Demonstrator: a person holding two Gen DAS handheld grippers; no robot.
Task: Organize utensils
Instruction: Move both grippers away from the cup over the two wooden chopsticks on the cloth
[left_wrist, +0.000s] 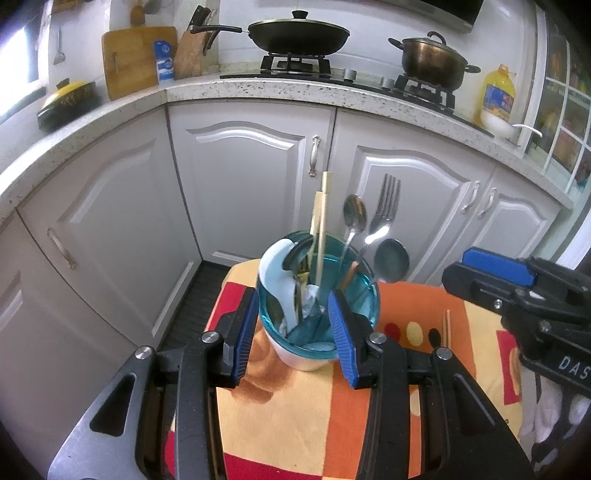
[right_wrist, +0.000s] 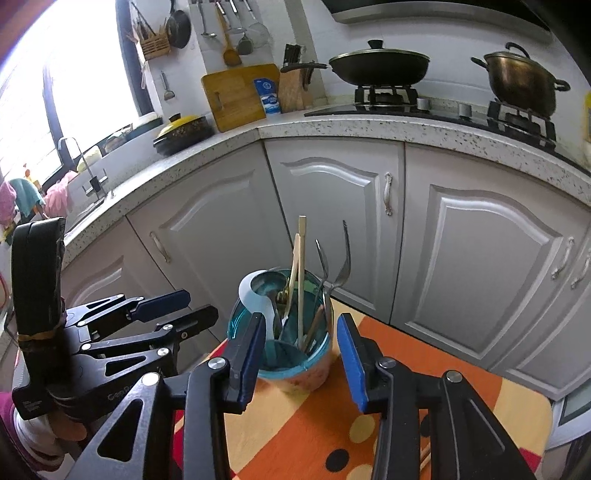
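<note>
Gripper (left_wrist: 291, 332) beside upright chopsticks (left_wrist: 322, 221)

Right gripper (right_wrist: 301, 358) spread wide over a blue-rimmed utensil cup (right_wrist: 284, 347) on the orange-patterned table (right_wrist: 461, 373), w/ spoons, a fork (right_wrist: 341, 266) & chopsticks (right_wrist: 300, 273) standing inside. Left gripper (right_wrist: 177, 306) hangs at frame left, apart from the cup; wok (right_wrist: 378, 66) & pot (right_wrist: 521, 79) on stove behind.

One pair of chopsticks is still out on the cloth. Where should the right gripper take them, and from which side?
Grip the chopsticks at mid-length, coming from above, fingers spanning their narrow width. They lie flat and side by side on the tablecloth, right of the blue cup, so only a top pinch fits. The right gripper is open and free.
</note>
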